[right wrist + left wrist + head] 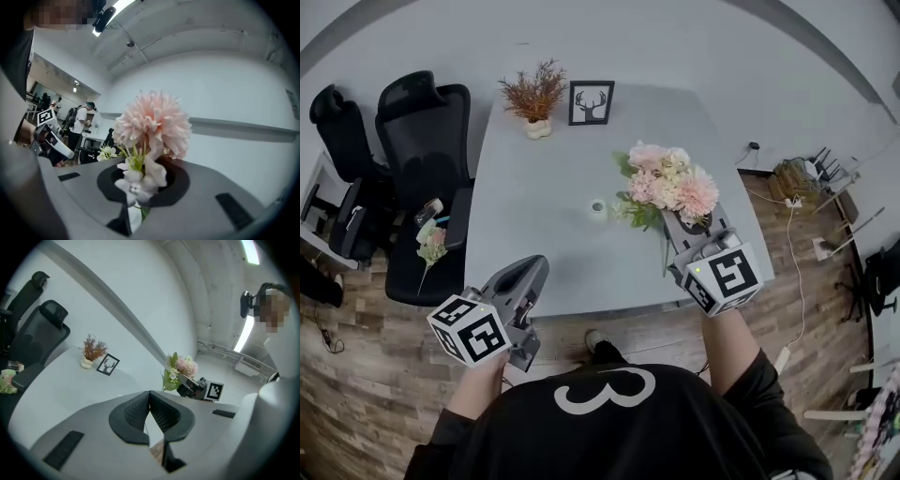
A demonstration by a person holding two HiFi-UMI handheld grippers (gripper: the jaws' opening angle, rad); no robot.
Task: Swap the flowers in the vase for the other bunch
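The pink bouquet [667, 183] sits clamped in the right gripper [682, 221], whose jaws are closed narrow on its stems, blooms pointing away from the person over the right part of the grey table [534, 197]. Just left of it stands the small vase [598, 208], near the table's middle with bare tabletop all round. The left gripper [532, 272] hangs over the near table edge with its jaws together and nothing between them. At the far edge stand a dried plant [534, 94] and a framed deer picture [592, 102]. The other bunch [431, 242] lies on a black office chair [422, 141] pushed against the table's left side. The only readable mark is a white "3" on the person's black shirt [609, 389].
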